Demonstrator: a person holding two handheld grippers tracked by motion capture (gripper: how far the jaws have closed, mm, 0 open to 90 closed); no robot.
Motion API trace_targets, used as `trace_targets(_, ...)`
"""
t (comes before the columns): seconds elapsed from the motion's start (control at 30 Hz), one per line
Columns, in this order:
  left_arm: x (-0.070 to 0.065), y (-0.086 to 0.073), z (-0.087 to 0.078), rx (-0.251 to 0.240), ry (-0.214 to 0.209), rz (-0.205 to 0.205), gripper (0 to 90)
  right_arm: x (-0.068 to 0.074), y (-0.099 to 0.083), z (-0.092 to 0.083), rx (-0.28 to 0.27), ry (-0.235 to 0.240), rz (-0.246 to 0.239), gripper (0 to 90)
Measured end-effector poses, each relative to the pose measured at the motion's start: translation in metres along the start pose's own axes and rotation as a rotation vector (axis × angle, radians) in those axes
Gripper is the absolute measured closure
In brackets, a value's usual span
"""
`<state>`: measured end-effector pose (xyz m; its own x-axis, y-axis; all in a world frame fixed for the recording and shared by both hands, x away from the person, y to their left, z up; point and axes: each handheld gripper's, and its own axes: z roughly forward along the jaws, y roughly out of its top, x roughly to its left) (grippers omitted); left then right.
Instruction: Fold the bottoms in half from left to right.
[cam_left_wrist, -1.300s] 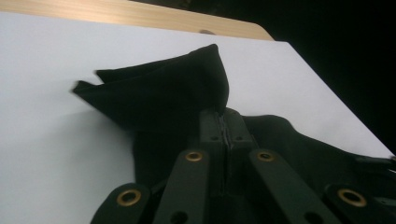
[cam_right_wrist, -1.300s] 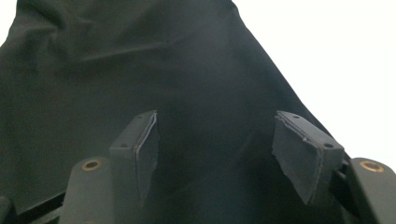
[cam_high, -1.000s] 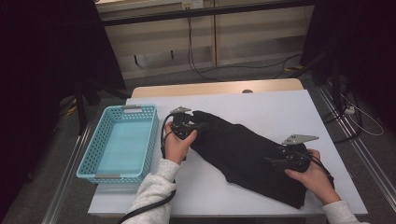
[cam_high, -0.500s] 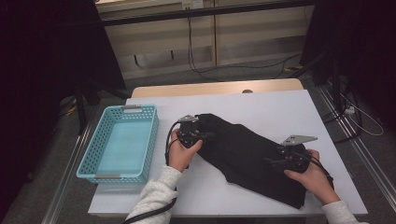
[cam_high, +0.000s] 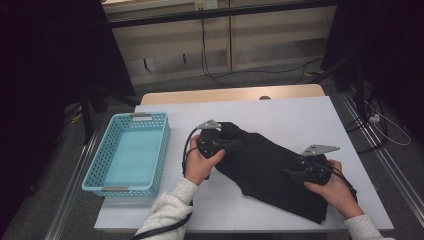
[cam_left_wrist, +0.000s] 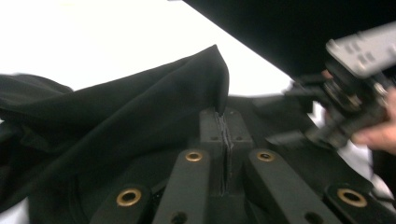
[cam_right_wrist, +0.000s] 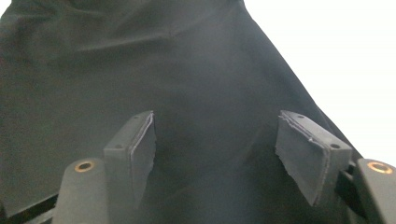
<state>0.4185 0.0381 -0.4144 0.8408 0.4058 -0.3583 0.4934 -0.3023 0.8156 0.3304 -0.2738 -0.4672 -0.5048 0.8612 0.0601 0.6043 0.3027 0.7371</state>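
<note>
Left gripper, jaws clenched on an edge of the black fabric garment, has dragged it inward toward the right gripper, whose jaws gape released above the cloth: fold under way.

Your high view looks forward and down from above your side of the desk, far enough back to take in the whole top, the blue basket at its left and the floor beyond. Your left gripper view sits very close, looking along the left gripper across the black cloth toward your right gripper. Your right gripper view looks along the right gripper, almost on the cloth. All three views share that cloth and the white desk top.
</note>
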Motion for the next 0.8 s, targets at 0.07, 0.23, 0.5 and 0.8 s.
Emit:
trace_targets(0.07,-0.004,-0.007,0.010,0.043,-0.020,0.009,89.2,0.000,0.000,0.000,0.001,-0.002,-0.003,28.9)
trace_targets(0.23,-0.004,-0.022,0.023,0.120,-0.014,0.018,89.1,0.000,0.001,-0.002,-0.001,-0.009,-0.001,28.7)
trace_targets(0.5,-0.004,-0.028,0.022,0.147,-0.008,0.018,89.0,0.000,0.006,-0.006,-0.026,-0.013,-0.001,28.5)
trace_targets(0.8,-0.008,-0.031,0.026,0.175,-0.032,0.043,86.3,0.005,0.011,-0.005,-0.040,-0.012,-0.013,28.5)
